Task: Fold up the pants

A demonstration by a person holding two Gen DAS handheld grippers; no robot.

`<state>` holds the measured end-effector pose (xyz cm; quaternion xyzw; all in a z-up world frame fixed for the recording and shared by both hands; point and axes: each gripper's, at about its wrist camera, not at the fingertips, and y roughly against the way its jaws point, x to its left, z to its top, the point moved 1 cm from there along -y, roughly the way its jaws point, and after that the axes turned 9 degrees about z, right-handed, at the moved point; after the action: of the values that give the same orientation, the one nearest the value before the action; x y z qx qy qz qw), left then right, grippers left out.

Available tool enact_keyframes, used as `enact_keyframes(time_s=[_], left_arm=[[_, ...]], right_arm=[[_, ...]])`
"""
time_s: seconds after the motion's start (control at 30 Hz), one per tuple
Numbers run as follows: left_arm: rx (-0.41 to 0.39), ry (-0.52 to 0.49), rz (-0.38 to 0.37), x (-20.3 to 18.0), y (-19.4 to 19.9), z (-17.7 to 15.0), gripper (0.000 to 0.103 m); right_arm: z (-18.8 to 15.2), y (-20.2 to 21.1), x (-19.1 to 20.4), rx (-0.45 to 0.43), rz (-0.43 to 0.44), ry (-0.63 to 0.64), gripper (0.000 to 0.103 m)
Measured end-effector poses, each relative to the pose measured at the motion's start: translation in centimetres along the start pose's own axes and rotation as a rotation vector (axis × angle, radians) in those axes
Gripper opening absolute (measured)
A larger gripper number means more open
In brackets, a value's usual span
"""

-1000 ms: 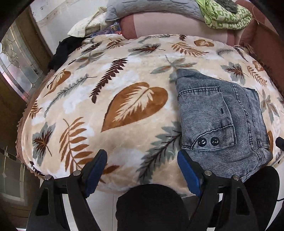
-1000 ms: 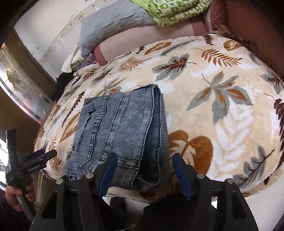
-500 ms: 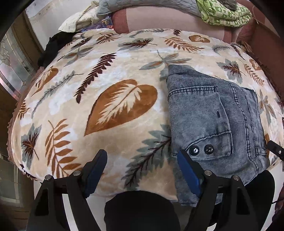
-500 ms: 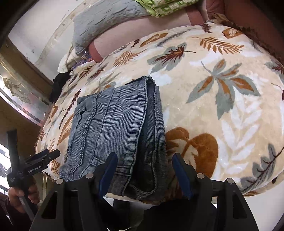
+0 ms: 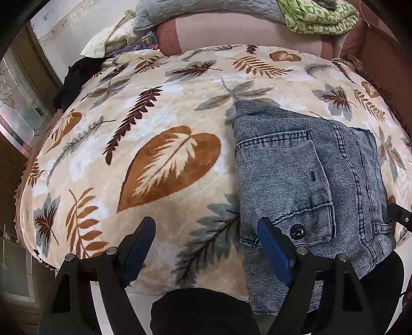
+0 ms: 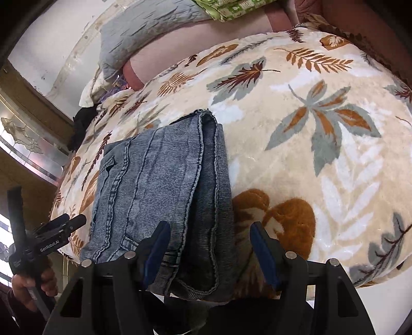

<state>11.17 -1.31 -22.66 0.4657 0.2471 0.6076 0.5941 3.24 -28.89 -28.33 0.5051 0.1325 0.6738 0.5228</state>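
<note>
The grey-blue denim pants (image 5: 309, 185) lie folded into a compact rectangle on the leaf-patterned blanket (image 5: 164, 159), their near end hanging over the bed's front edge. In the right wrist view the pants (image 6: 164, 195) sit left of centre. My left gripper (image 5: 206, 244) is open and empty, just left of the pants' near corner, its right finger (image 5: 273, 247) over the pocket edge. My right gripper (image 6: 208, 247) is open and empty, straddling the pants' near right edge. The left gripper also shows in the right wrist view (image 6: 43, 239), held in a hand.
Pillows and a grey quilt (image 5: 206, 10) are piled at the bed's head with a green patterned cloth (image 5: 316, 15). A black garment (image 5: 77, 77) lies at the far left corner. A glass-panelled door (image 5: 18, 108) stands to the left.
Both grippers have drawn slightly closer to the bed and pants; the pants look larger and lower in both views. The pants have not moved. Both grippers stay open.
</note>
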Motion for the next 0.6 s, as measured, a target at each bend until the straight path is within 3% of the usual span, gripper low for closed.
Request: enact_keyframes(time_s=[0.2,0.43,0.6], left_arm=[[0.005,0.005,0.003,0.0,-0.1,-0.2,0.082],[0.003,-0.008,0.002,-0.4,0.5,-0.7,0.082],[-0.012,-0.011,-0.001,-0.7,1.4,-0.9,0.082]], right_arm=[[0.1,0.2,1.9,-0.011,-0.058,0.076,0.068],[0.1,0.9,4.6,-0.029,-0.212,0.197,0.068],[0.0,1.8,5.8,-0.049,-0.254,0.246,0.068]])
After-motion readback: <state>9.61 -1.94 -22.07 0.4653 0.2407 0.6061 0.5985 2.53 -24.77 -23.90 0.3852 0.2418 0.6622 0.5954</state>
